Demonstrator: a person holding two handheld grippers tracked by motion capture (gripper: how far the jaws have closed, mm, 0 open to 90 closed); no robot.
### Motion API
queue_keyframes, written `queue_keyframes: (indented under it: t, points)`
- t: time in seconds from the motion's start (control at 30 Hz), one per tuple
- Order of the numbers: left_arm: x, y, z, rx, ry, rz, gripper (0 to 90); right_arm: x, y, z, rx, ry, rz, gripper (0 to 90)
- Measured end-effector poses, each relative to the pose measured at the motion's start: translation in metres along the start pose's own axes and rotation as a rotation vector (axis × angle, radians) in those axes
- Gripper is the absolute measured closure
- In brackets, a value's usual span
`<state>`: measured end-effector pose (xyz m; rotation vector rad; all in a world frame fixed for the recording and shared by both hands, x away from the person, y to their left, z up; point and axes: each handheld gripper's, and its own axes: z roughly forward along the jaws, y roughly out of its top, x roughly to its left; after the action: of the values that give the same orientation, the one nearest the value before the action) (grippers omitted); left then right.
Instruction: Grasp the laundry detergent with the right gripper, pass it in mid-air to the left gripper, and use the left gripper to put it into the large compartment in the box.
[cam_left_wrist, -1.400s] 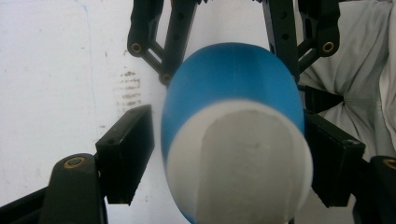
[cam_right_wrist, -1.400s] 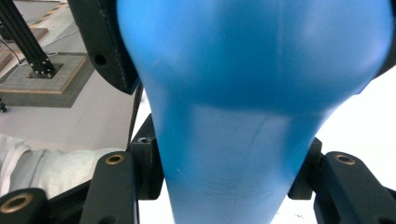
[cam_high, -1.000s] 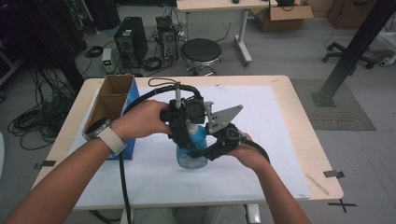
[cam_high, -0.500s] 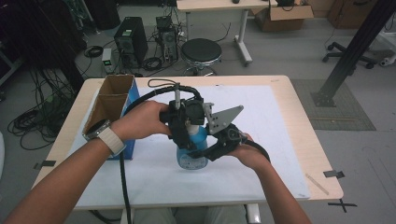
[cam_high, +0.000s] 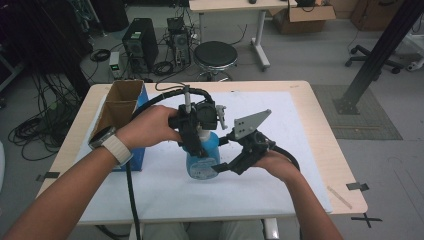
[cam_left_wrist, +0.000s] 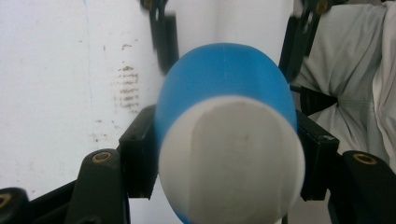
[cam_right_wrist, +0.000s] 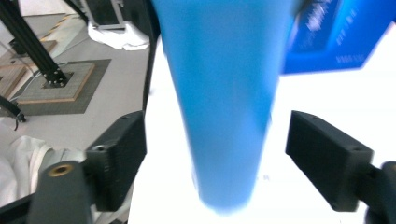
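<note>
Left gripper (cam_left_wrist: 224, 158) clamped the upright blue bottle (cam_high: 202, 157) at its neck, from nine o'clock; right gripper (cam_right_wrist: 229, 163) stood open astride the body, from four o'clock, bottle mid-mat.

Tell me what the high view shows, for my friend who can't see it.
Two hands hold black grippers around a blue plastic bottle standing on a white-covered table: left gripper near its top, right gripper lower down. An open cardboard box stands at the left.
</note>
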<state>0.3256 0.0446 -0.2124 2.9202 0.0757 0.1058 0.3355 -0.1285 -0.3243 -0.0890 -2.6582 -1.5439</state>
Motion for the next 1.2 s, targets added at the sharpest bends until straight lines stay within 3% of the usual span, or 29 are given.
queue_keyframes:
  t: [0.1,0.2,0.43,0.63,0.67,0.7,0.9,0.93,0.97,1.03,1.1,1.2]
  points:
    - [0.002,-0.002,-0.003,0.01,0.016,-0.024,38.0,0.0,-0.009,-0.012,0.018,-0.006,0.044,15.5]
    - [0.006,-0.003,-0.007,0.024,0.03,-0.051,38.0,-0.001,-0.016,-0.023,0.087,-0.027,0.09,11.4]
    - [0.01,-0.002,-0.017,0.042,0.058,-0.114,38.0,0.003,-0.025,-0.043,0.194,-0.092,0.131,8.2]
    - [0.016,-0.002,-0.03,0.076,0.116,-0.237,38.0,0.005,-0.027,-0.07,0.252,-0.143,0.162,6.7]
    - [0.016,-0.002,-0.03,0.076,0.116,-0.237,37.9,0.005,-0.027,-0.07,0.252,-0.143,0.162,6.7]
    - [0.018,-0.003,-0.034,0.083,0.136,-0.279,37.9,0.006,-0.025,-0.078,0.287,-0.16,0.163,6.6]
    - [0.026,-0.006,-0.049,0.084,0.196,-0.407,37.9,0.007,-0.024,-0.096,0.423,-0.215,0.175,5.8]
    - [0.026,-0.006,-0.049,0.084,0.196,-0.407,37.9,0.008,-0.024,-0.099,0.442,-0.224,0.175,5.8]
    - [0.028,-0.006,-0.055,0.085,0.225,-0.448,37.9,0.009,-0.023,-0.102,0.462,-0.232,0.174,5.7]
    - [0.031,-0.006,-0.061,0.085,0.256,-0.49,37.9,0.011,-0.021,-0.106,0.517,-0.246,0.172,5.8]
    - [0.034,-0.007,-0.068,0.09,0.277,-0.532,37.9,0.014,-0.02,-0.109,0.567,-0.25,0.167,5.6]
    - [0.039,-0.007,-0.078,0.093,0.301,-0.606,37.9,0.016,-0.018,-0.116,0.6,-0.25,0.157,5.7]
